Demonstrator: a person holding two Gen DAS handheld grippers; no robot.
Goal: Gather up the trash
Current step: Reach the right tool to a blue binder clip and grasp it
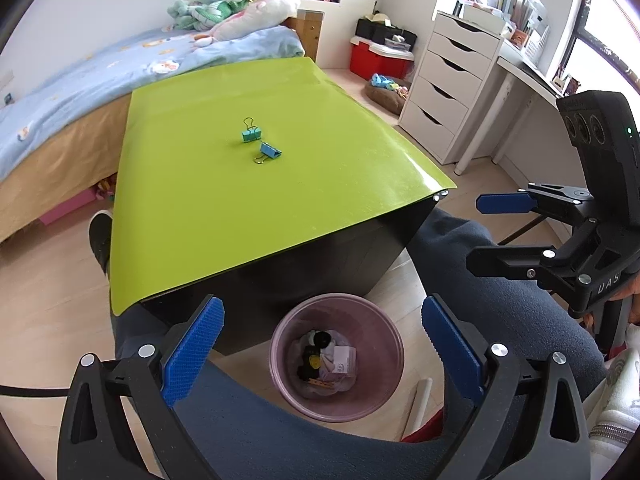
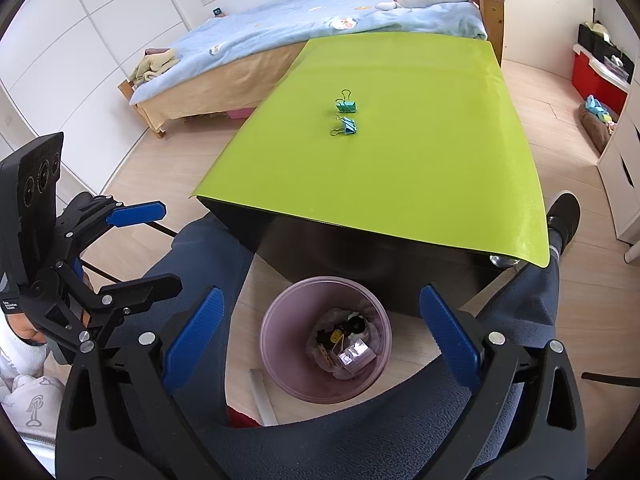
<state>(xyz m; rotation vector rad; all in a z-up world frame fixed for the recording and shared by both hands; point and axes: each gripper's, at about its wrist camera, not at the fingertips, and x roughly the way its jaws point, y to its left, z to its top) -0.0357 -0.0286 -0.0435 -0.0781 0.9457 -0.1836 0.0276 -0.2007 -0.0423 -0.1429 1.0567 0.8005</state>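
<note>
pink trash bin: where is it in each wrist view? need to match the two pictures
Left wrist: pink trash bin sits bottom centre, on the floor between the left gripper fingers, below the table's near edge.
Right wrist: the bin sits bottom centre, between the right gripper fingers.
Shared landmark: two binder clips on the green table cover.

1. The left gripper is pointing steeply downward, its jaws standing wide apart with nothing between the blue pads.
2. The right gripper is tilting down likewise, jaws spread wide and gripping nothing.
3. The two grippers are hanging side by side, near each other.
4. The person's legs are spreading apart below them.
</note>
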